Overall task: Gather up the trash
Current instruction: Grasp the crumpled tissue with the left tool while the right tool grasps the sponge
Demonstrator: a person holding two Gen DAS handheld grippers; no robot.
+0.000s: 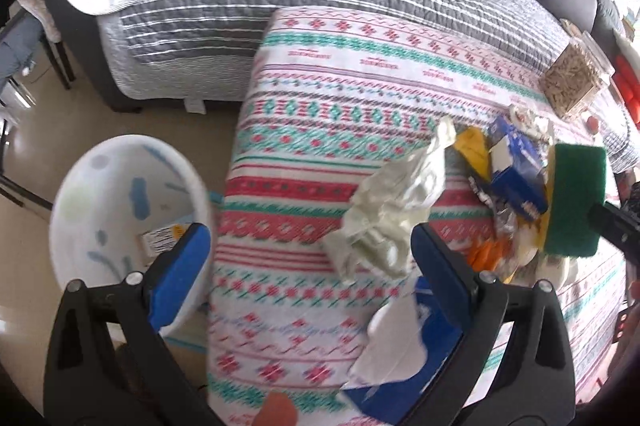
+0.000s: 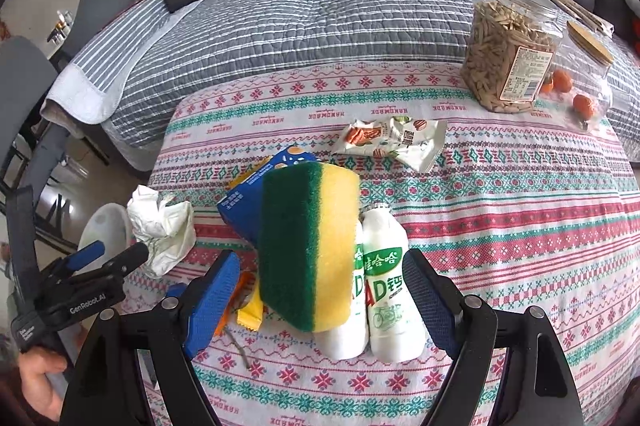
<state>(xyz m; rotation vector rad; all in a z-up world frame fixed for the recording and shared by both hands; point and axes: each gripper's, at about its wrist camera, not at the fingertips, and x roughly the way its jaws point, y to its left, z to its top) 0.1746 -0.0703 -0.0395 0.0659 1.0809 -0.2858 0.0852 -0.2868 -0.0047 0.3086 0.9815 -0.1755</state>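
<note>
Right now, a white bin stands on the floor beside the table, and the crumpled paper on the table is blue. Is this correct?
Not quite. The crumpled paper is white, not blue; the left wrist view shows it. The white bin does stand on the floor beside the table.

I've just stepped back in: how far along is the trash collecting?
Done: one scrap seems to lie in the bin. In hand: nothing; left gripper and right gripper open, sponge between the right jaws. Remaining: paper, box, wrapper, bottles on the table.
</note>
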